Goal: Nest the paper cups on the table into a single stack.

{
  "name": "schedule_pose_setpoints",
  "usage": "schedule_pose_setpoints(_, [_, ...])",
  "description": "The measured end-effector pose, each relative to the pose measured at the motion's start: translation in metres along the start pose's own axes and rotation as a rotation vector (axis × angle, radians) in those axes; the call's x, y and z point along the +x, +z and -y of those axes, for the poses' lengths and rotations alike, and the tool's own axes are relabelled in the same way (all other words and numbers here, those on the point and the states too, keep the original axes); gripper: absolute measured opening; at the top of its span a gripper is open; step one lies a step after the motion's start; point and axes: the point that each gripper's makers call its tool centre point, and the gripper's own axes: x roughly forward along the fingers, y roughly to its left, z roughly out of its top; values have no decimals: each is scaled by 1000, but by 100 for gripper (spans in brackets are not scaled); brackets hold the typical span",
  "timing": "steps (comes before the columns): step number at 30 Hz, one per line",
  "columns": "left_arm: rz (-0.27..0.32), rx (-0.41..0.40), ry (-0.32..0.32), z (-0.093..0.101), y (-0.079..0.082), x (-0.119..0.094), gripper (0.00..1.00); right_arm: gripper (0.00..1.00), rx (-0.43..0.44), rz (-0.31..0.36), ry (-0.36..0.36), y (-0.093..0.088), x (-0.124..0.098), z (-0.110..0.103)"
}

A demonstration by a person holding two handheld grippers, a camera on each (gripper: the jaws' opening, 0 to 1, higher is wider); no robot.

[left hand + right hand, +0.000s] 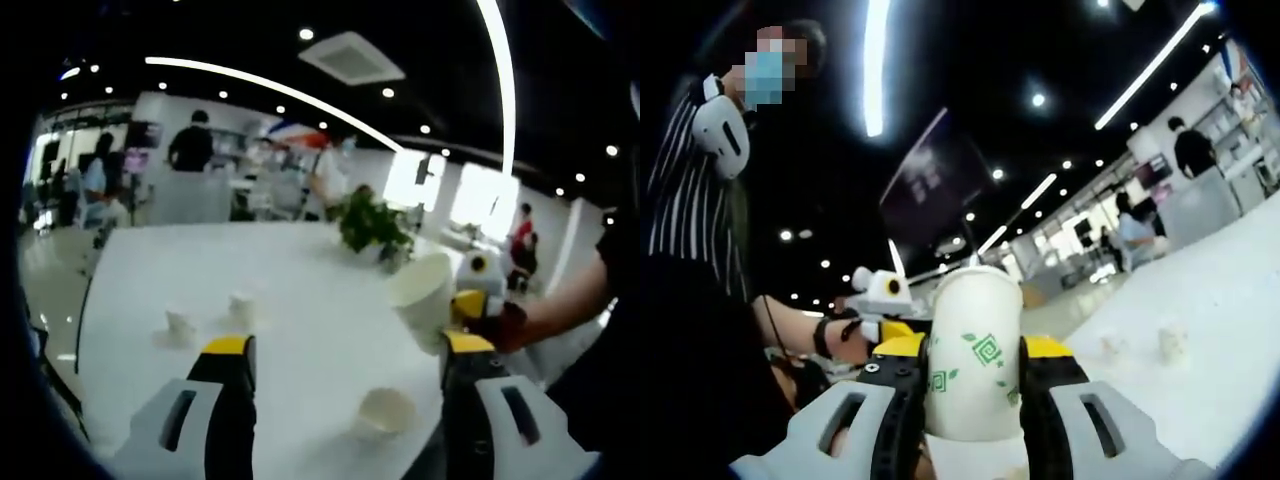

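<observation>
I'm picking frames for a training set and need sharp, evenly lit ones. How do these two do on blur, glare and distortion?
Left gripper view: soft all over, fisheye bends the white table, the ceiling light strips and bright windows blow out, and the small white paper cups lack detail. Right gripper view: the white paper cup with green print in the right gripper is fairly sharp against a dark ceiling; the far cups are smeared.

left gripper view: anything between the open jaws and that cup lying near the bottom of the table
Nothing visible does. The near cup lies on bare white table just ahead of the left gripper.
</observation>
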Motion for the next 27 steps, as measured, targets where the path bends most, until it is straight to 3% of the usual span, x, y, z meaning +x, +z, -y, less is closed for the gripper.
schedule_pose_setpoints(10, [21,-11,-23,7,10,3,74,33,-4,11,55,-1,3,-13])
schedule_pose_setpoints(14, [21,34,-65,19,12,5,71,33,6,15,75,0,3,-17])
schedule_pose_setpoints(18, [19,33,-124,32,11,7,66,33,22,27,95,3,4,-22])
schedule_pose_setpoints(27, [48,22,-194,49,16,10,60,33,63,57,111,7,2,-25])
